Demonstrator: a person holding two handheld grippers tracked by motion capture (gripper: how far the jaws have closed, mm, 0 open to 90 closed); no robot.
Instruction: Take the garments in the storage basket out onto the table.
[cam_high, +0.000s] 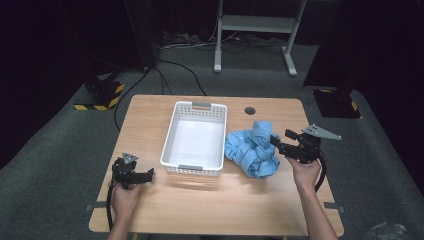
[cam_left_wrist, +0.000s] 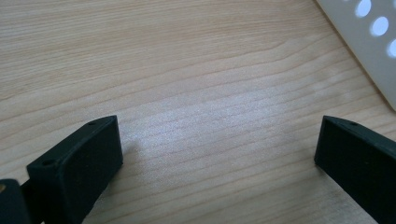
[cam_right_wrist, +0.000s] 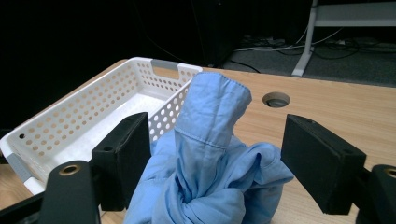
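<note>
The shirt (cam_high: 252, 148), a crumpled blue heap, lies right of centre on the bench (cam_high: 150, 210), beside the empty basket (cam_high: 195, 137). The right tool (cam_right_wrist: 215, 163) is spread around the upstanding cuff, not yet pinching: approach to grasp is judged in hand. Closing on the cloth is required next. The left tool (cam_left_wrist: 219, 158) is spread over bare bench, lower left.

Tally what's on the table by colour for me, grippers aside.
White: 1, the empty perforated basket
Blue: 1, the bunched-up cloth beside the basket, between the open jaws of the right gripper
Total: 2
</note>
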